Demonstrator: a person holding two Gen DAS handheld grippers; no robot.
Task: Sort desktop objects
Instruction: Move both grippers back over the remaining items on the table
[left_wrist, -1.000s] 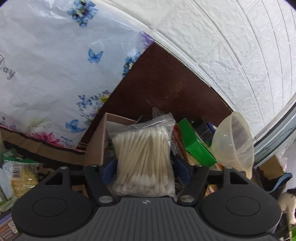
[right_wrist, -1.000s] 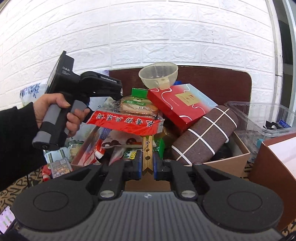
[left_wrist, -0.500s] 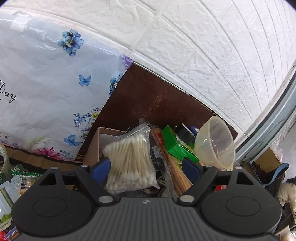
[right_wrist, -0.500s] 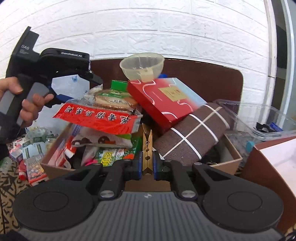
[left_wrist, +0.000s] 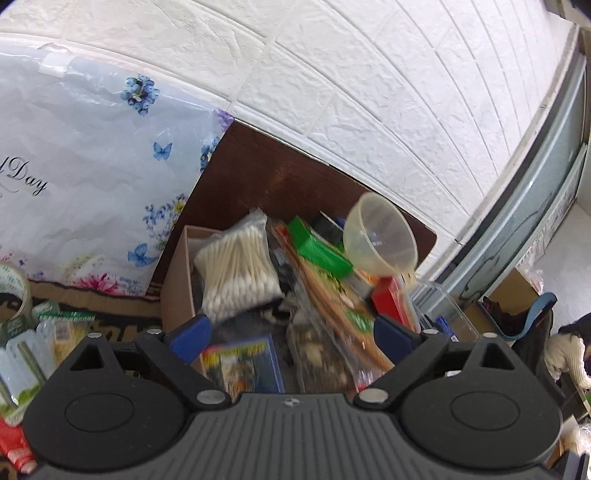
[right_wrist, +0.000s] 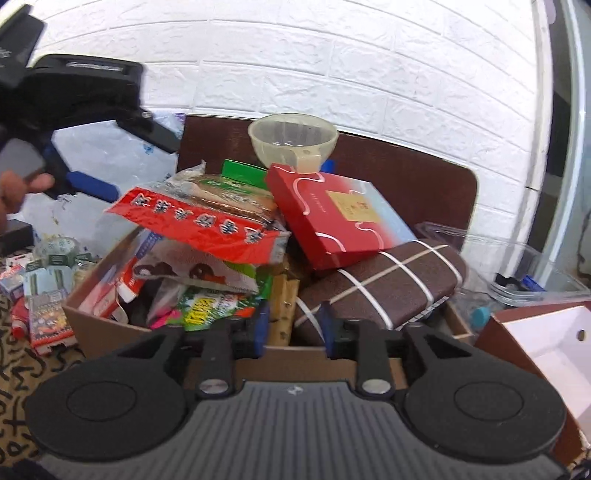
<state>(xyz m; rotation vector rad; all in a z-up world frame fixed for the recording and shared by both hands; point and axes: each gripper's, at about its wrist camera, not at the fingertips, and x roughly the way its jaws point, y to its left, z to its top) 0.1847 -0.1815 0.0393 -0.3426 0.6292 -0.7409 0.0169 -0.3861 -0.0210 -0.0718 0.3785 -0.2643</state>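
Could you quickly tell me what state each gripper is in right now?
Left gripper: open, just widened, holding nothing; clear bag of cotton swabs lies released.
Right gripper: open, just opening; wooden clothespin between, unpressed.

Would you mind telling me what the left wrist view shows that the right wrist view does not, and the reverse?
Only the left wrist view shows the bag of cotton swabs lying at the box's near corner, clear of the left gripper, whose jaws have just been opening wide.

Only the right wrist view shows the wooden clothespin standing between the right gripper jaws, which have just been opening, and the brown checked roll.

Both show the cardboard box, the clear bowl and the green box.
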